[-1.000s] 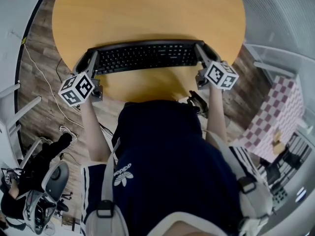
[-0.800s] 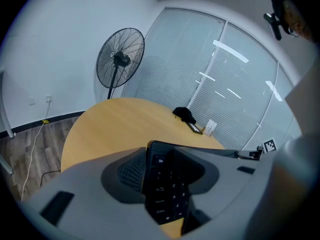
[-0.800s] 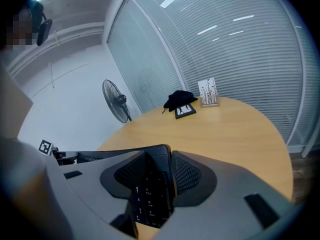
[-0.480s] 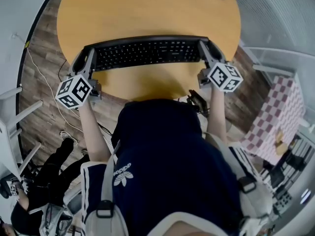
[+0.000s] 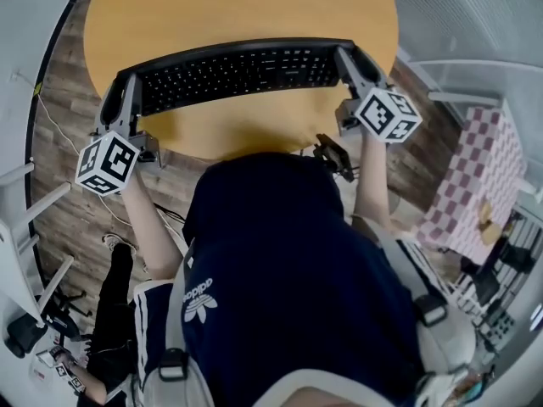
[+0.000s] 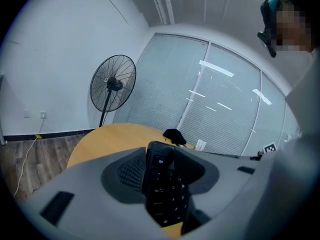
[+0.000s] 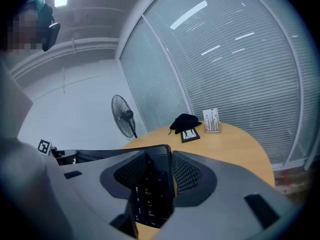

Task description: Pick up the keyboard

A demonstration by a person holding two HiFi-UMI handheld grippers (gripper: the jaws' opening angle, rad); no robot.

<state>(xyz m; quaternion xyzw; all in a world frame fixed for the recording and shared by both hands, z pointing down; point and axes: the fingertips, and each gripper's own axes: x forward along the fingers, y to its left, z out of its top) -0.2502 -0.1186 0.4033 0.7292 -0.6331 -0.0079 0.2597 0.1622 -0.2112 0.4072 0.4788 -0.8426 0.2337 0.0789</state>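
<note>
A long black keyboard [image 5: 229,70] hangs above the round wooden table [image 5: 246,7], held at both ends. My left gripper [image 5: 119,100] is shut on its left end and my right gripper [image 5: 349,64] is shut on its right end. In the left gripper view the keyboard's end [image 6: 164,194] stands edge-on between the grey jaws of the left gripper [image 6: 162,159]. The right gripper view shows the other end [image 7: 150,191] clamped in the same way by the right gripper [image 7: 155,159]. The keyboard slopes a little, with its left end nearer to me.
At the table's far side lie a black cloth [image 7: 185,121], a small picture frame [image 7: 190,135] and a card holder [image 7: 212,120]. A standing fan [image 6: 112,84] is beside the table. A chequered cloth [image 5: 475,193] is at the right and white chair legs [image 5: 25,227] at the left.
Both grippers have come up with the keyboard, which now looks larger and is off the tabletop. Its left end has swung outward to the left.
</note>
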